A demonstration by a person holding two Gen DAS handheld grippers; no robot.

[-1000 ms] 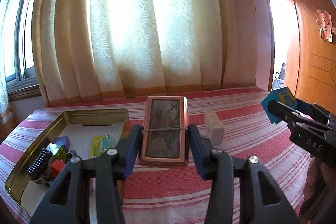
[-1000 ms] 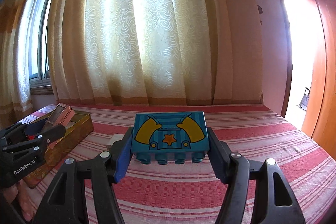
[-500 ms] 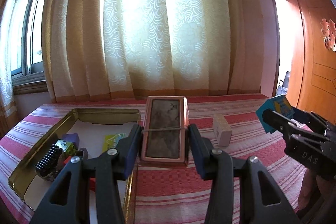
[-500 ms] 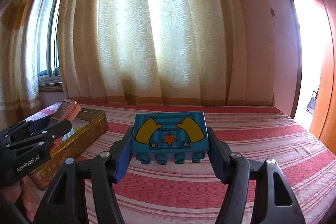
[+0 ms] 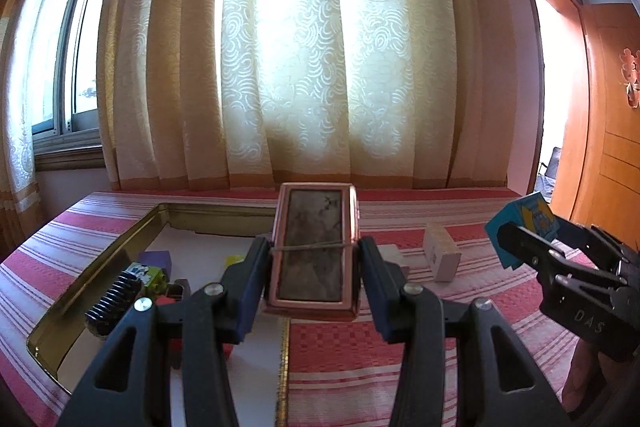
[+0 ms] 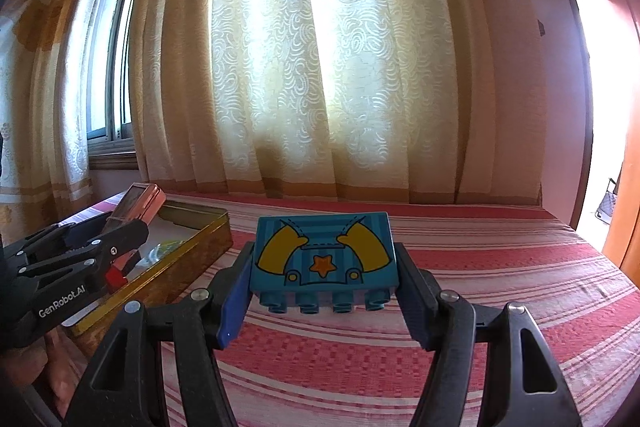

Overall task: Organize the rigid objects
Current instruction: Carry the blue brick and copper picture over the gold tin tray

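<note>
Both my hands have drifted sideways toward the gold tin tray (image 5: pixel 100 259), which now sits fuller in my left view than a second ago, its near rim right under my left gripper (image 5: pixel 312 267). That gripper keeps its clamp on the copper-framed case (image 5: pixel 312 247), held upright above the tray's right edge. My right gripper (image 6: pixel 324 279) still grips the blue toy brick (image 6: pixel 326 251), carried above the cloth, short of the tray. I judge both pieces are about to go in with the small toys (image 5: pixel 136 279) already there. A white box (image 5: pixel 440 253) remains outside, on the red-striped cloth (image 6: pixel 480 307). Behind, cream curtains (image 5: pixel 320 67) glow before a window; an orange door (image 5: pixel 608 147) stands right.
</note>
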